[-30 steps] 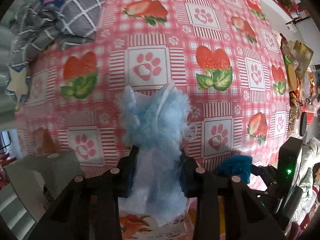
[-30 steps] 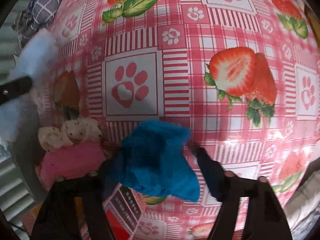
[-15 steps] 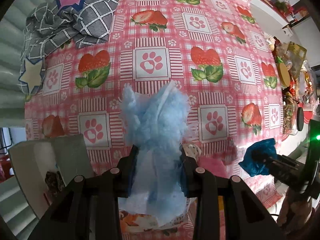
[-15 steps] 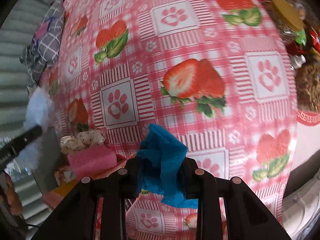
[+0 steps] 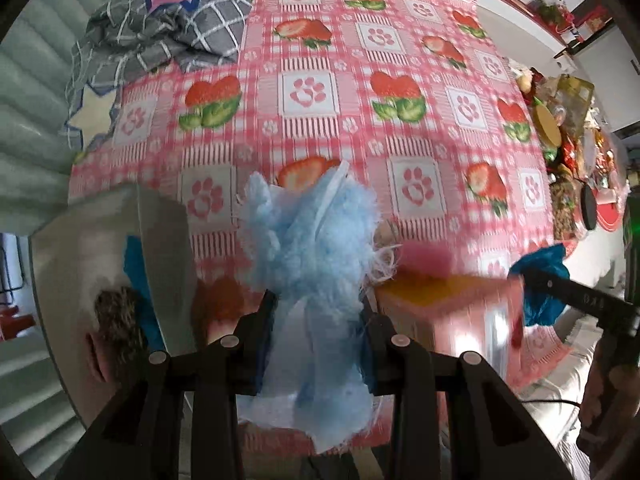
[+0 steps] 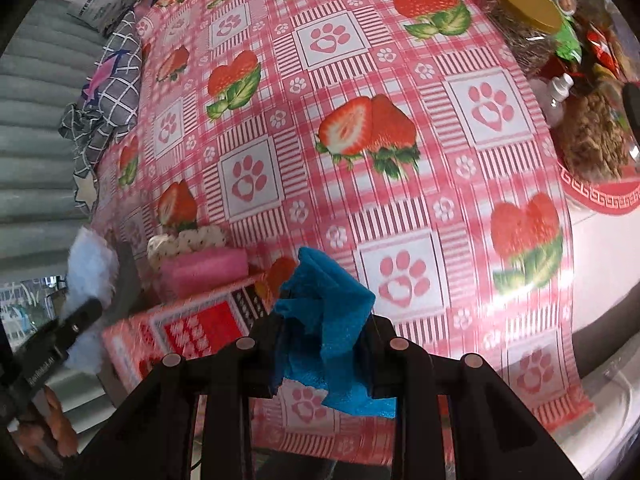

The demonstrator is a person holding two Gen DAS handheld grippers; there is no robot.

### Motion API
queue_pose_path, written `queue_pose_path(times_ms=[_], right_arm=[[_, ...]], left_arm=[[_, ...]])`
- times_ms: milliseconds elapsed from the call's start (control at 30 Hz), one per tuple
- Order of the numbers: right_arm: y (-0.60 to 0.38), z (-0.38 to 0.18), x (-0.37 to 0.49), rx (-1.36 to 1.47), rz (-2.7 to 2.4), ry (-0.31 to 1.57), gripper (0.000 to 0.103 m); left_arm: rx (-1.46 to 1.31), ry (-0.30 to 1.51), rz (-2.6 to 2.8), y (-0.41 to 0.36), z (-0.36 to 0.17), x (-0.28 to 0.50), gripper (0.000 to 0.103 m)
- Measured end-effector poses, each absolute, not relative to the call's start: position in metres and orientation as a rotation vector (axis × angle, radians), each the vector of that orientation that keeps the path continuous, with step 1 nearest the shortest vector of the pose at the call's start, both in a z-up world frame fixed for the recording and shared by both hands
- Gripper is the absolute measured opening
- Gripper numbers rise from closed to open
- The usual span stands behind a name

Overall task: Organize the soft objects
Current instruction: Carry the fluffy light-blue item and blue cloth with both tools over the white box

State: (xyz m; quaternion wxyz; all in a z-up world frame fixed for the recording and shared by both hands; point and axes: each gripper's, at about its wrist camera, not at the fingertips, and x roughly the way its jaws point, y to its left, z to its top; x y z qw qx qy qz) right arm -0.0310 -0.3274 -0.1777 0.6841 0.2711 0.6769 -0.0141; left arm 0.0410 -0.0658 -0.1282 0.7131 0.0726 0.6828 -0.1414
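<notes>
A fluffy light-blue cloth [image 5: 312, 248] hangs in my left gripper [image 5: 320, 336], whose jaws are shut on it above the table's near edge. A bright blue cloth [image 6: 328, 312] is pinched in my right gripper [image 6: 324, 356], shut on it and lifted off the table. In the left wrist view the right gripper [image 5: 560, 292] shows at the right with its blue cloth [image 5: 540, 276]. In the right wrist view the left gripper [image 6: 76, 320] carries the fluffy cloth [image 6: 90, 264] at the left. A pink cloth [image 6: 204, 268] and a spotted cream cloth [image 6: 188, 240] rest on a red-and-pink box [image 6: 192, 328].
A pale grey bin [image 5: 112, 264] stands at the lower left with blue and brown items inside. Grey checked fabric [image 5: 168, 32] lies at the table's far left. Jars and snack packets [image 6: 524, 12] crowd the right edge of the strawberry tablecloth [image 6: 360, 80].
The right jaws closed on the blue cloth and lifted it. Both grippers rose and drew back from the table; the grey bin came further into the left wrist view.
</notes>
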Motion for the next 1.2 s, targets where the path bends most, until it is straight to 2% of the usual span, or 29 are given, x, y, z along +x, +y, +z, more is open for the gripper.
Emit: queue_pose_path(times_ms=[667,1200], right_arm=[[-0.257,-0.138,-0.107,0.537,-0.008,1.517,0.03],[-0.179,-0.118,-0.112,0.39,0.098,1.535,0.03]], left_arm=[[0.131,1.506,-0.414,-0.031,-0.115,-0.05,0.039],[0.01,1.429,-0.354,0.034,-0.094,-0.058,0.039]])
